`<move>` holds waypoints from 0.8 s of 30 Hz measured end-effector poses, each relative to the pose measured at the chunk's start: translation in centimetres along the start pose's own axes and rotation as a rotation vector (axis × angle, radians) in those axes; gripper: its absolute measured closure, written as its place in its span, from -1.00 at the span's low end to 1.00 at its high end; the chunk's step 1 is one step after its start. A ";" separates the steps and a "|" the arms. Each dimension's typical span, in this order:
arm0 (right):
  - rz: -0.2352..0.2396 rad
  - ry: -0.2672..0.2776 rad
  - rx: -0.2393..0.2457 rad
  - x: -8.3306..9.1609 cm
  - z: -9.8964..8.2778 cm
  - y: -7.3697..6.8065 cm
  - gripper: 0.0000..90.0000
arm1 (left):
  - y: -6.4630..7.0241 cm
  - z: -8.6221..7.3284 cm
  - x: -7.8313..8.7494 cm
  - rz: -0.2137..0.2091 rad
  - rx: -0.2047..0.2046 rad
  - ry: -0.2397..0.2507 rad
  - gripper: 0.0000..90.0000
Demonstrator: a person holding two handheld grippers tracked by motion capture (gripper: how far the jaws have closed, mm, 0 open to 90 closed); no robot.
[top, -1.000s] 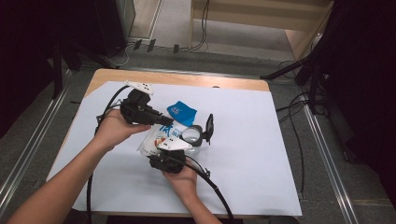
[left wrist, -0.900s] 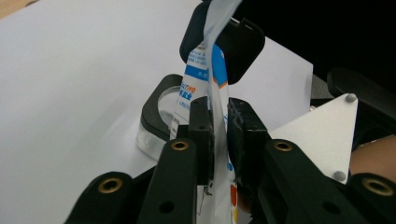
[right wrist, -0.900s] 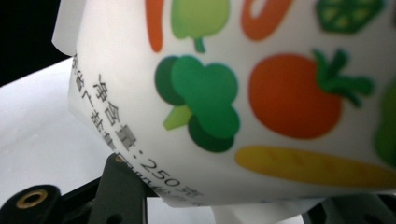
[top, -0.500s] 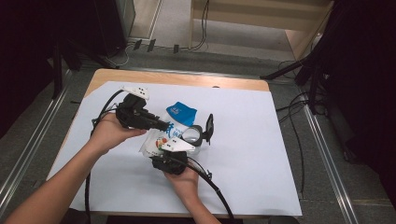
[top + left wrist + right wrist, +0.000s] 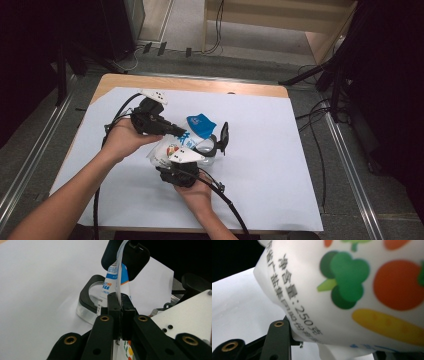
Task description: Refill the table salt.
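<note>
A white bag (image 5: 172, 146) printed with vegetables (image 5: 352, 287) has a blue top (image 5: 200, 125). My right gripper (image 5: 176, 162) holds its lower body from below, and the bag bulges between the two fingers (image 5: 278, 340). My left gripper (image 5: 182, 132) comes in from the left. Its jaws have just closed further and now pinch the bag's thin upper edge (image 5: 120, 300). Just behind the bag on the table is a clear tub with a black rim (image 5: 87, 297), its black lid (image 5: 225, 137) standing up.
A white sheet (image 5: 300, 165) covers the wooden table (image 5: 200, 85). Cables trail from both grippers toward the near edge. Beyond the table are metal floor rails, cords and dark stands.
The left gripper has shifted slightly, with its jaws on the bag's top edge. The right gripper and the bag have stayed where they were.
</note>
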State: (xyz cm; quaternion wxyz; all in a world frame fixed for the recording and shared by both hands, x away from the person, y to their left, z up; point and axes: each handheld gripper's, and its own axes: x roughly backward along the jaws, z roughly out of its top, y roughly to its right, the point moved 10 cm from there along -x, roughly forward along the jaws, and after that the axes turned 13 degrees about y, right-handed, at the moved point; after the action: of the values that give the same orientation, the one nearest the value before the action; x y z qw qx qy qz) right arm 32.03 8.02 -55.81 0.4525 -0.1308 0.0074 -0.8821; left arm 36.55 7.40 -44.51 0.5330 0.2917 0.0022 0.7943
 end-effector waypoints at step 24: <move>0.050 -0.002 -0.142 -0.4 0.1 0.3 0.24 | -0.9 0.0 -1.9 0.024 0.054 -0.024 1.00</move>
State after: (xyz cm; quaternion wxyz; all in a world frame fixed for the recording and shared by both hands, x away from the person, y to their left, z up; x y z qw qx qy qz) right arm 32.53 8.21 -55.83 0.4641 -0.1633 0.0728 -0.8675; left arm 37.80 6.19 -45.69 0.5151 0.3153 0.0138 0.7969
